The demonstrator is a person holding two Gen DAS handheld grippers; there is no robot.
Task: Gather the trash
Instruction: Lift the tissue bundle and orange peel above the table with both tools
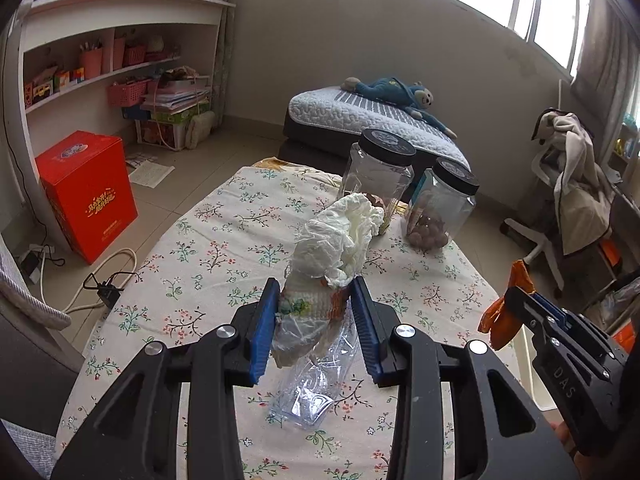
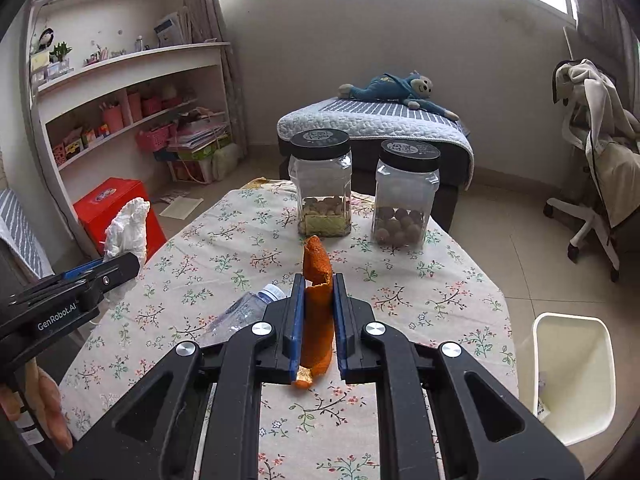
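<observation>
While the left claw grips crumpled tissue above the table, the right claw clamps orange peel; bin at four o'clock.

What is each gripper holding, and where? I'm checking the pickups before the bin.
Left gripper: crumpled tissue wad, pinched at its lower end. Right gripper: orange peel, clamped around its middle.

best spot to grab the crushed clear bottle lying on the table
Grip the plastic bottle across its crumpled middle, coming from above with the jaws straddling its width. It lies flat on its side on the tablecloth, cap toward the jars, and the flattened body looks narrower and less slippery than the cap.
</observation>
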